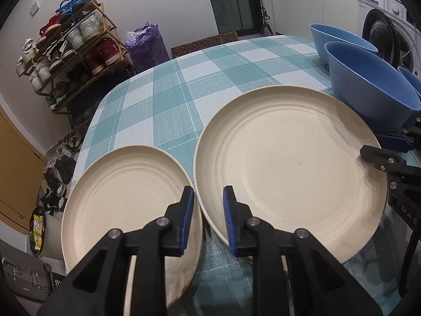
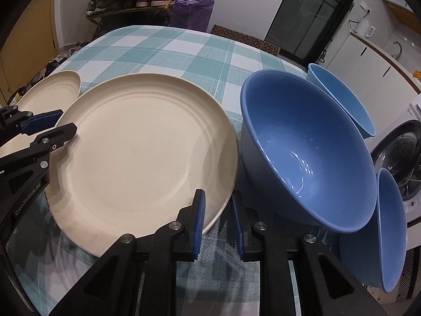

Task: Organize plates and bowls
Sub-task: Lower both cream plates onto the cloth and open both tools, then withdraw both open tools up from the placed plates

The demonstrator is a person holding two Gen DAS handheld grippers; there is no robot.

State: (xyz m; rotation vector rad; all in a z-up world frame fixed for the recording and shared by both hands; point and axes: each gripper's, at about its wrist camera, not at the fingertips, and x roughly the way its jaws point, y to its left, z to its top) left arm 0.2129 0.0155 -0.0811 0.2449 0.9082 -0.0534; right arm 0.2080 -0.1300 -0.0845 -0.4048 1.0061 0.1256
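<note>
A large cream plate (image 1: 289, 168) lies on the checked table (image 1: 184, 79), with a small cream plate (image 1: 126, 200) to its left. My left gripper (image 1: 209, 210) is open, its fingers straddling the gap between the two plates' near rims, holding nothing. In the right wrist view the large plate (image 2: 142, 152) lies left of a big blue bowl (image 2: 305, 147). My right gripper (image 2: 218, 218) is open and empty, over the gap between plate and bowl. Two more blue bowls sit far right (image 2: 342, 97) and near right (image 2: 381, 231).
A shoe rack (image 1: 71, 52) and a purple bag (image 1: 147, 44) stand beyond the table's far left edge. A washing machine (image 2: 402, 158) is to the right. The far half of the table (image 2: 171, 50) holds nothing.
</note>
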